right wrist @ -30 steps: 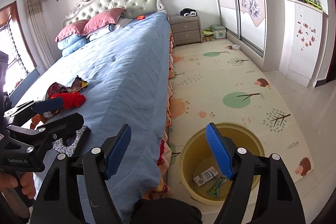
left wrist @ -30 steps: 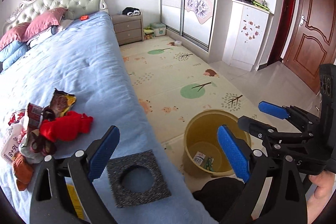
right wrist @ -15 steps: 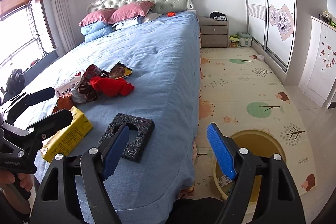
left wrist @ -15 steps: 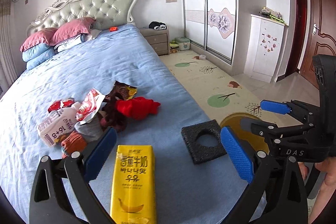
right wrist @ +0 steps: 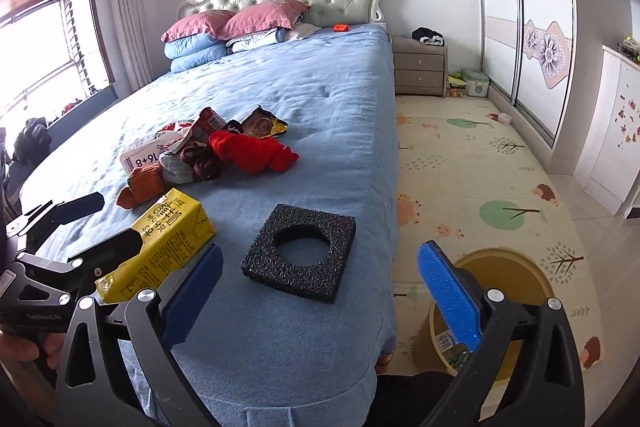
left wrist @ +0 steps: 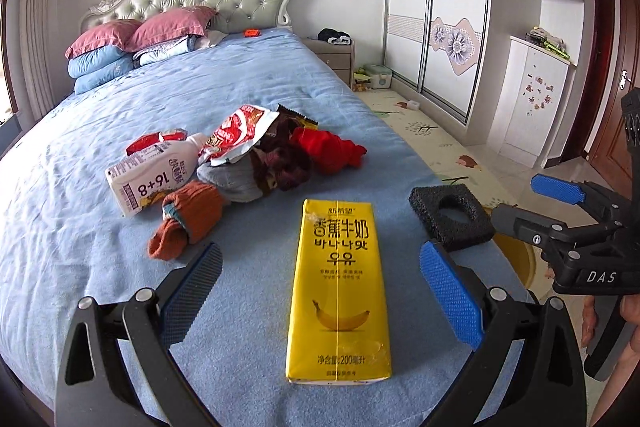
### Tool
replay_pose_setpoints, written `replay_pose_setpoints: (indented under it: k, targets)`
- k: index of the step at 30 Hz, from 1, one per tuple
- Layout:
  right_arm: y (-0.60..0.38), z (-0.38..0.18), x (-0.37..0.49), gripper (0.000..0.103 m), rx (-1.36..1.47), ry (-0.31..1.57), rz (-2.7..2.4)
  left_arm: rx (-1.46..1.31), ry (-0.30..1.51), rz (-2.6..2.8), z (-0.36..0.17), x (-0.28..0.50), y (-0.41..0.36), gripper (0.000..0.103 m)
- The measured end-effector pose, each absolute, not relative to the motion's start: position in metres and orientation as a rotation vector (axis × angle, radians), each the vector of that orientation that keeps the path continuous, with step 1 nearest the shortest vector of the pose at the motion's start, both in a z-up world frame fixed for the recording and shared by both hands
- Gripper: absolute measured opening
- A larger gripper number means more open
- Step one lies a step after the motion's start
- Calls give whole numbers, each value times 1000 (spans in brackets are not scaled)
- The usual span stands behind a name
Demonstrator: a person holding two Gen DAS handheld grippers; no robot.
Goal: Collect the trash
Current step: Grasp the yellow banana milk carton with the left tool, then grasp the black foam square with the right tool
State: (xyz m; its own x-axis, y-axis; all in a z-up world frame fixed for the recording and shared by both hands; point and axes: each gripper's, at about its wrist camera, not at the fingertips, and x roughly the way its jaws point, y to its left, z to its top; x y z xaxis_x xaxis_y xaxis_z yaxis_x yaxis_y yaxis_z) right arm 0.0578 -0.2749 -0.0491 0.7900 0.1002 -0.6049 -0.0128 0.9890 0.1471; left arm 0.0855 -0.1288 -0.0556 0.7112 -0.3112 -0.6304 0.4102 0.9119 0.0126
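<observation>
Trash is partly picked up: some sits in the yellow bin point(right wrist: 496, 291) on the floor. Yellow milk box point(left wrist: 340, 291), black foam point(right wrist: 300, 251) and wrappers point(left wrist: 240, 135) wait on the bed point(right wrist: 320, 107). Left hand-held gripper point(left wrist: 320, 291) is wide open around the box, not touching; right hand-held gripper point(right wrist: 320, 291) is opening, empty.

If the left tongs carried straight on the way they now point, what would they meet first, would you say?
Most likely the yellow banana milk carton, lying flat on the bed between the open left tongs; depth is uncertain.
</observation>
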Motion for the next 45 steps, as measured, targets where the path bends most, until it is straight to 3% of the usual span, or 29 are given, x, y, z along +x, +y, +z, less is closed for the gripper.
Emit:
replay_pose_setpoints:
  k: [10, 18, 21, 26, 45]
  targets:
    - [-251, -55, 53, 95, -12, 624, 20, 152, 737, -392, -87, 94, -130, 99]
    - [-265, -57, 60, 95, 61, 642, 37, 137, 779, -375, -99, 110, -136, 97]
    - [-268, -61, 66, 95, 108, 683, 51, 158, 780, -357, -100, 111, -138, 88]
    - [-265, -66, 72, 95, 141, 698, 60, 138, 771, -353, -98, 115, -132, 51]
    - [-252, -85, 105, 94, 139, 791, 42, 61, 755, -376, -86, 122, -108, 51]
